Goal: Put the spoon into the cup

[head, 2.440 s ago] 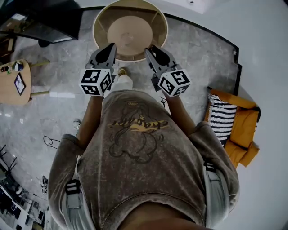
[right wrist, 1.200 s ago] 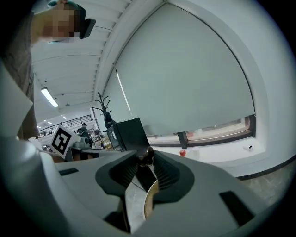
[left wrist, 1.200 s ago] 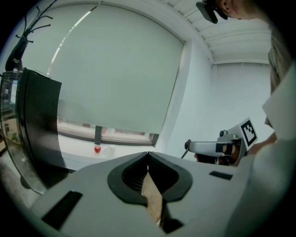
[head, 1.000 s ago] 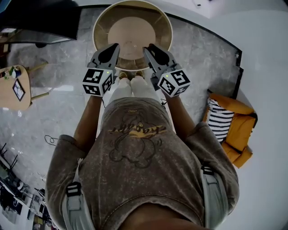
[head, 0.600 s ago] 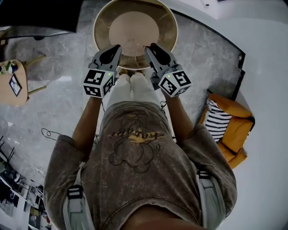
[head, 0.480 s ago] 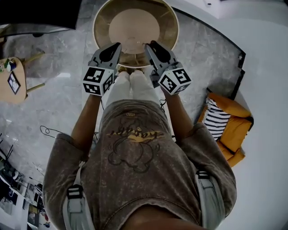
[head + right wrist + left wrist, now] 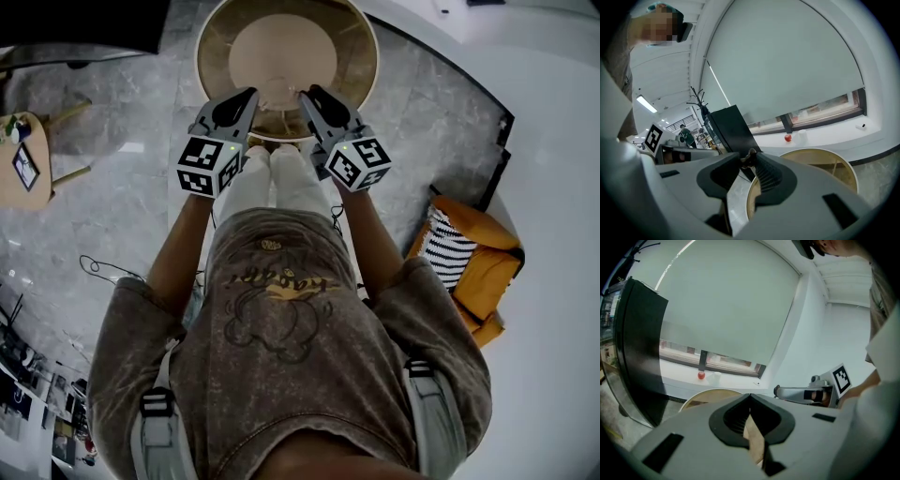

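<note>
I cannot make out a spoon or a cup in any view. A round wooden table (image 7: pixel 211 37) with a raised rim stands in front of me. Both grippers hang over its near edge. My left gripper (image 7: pixel 248 94) points at the table; in the left gripper view its tips (image 7: pixel 750 395) meet, with nothing between them. My right gripper (image 7: pixel 309 92) is beside it. In the right gripper view its tips (image 7: pixel 748 158) stand slightly apart, and a small brown bit that I cannot identify shows there. The table's rim (image 7: pixel 820 157) shows past the jaws.
A black panel (image 7: pixel 640 348) stands left of the table. On the window ledge behind it lie a red ball (image 7: pixel 788 138) and a pale object. An orange cushion with striped cloth (image 7: pixel 478 272) lies on the floor at right, a small wooden side table (image 7: pixel 23 159) at left.
Both grippers have sunk a little and now overlap the table's near rim. The table has shifted right and looks larger in the head view.
</note>
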The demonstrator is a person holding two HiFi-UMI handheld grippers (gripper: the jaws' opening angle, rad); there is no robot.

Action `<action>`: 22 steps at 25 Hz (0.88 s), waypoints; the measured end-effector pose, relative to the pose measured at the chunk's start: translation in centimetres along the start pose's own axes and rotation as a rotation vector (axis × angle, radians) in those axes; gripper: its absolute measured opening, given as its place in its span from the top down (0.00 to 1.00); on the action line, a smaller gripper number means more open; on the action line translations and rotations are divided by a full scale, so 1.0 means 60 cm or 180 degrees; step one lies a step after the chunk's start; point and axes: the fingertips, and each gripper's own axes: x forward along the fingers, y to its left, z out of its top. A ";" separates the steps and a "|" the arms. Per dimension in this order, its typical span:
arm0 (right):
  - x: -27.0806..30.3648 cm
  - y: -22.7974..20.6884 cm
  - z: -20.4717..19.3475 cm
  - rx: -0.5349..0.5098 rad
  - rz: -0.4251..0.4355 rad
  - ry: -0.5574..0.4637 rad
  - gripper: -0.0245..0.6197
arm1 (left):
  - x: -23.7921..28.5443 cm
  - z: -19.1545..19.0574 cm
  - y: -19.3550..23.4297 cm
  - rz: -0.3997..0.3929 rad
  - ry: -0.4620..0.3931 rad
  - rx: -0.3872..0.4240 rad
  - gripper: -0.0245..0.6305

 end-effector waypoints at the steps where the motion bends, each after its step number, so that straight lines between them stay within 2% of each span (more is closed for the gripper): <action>1: 0.005 -0.004 -0.008 -0.0001 -0.0002 0.0035 0.77 | 0.002 -0.002 0.001 -0.0007 0.0011 -0.0001 0.93; 22: 0.095 -0.102 -0.191 0.0130 -0.0101 0.0634 0.77 | 0.037 -0.075 0.019 -0.0030 0.0266 -0.0028 0.93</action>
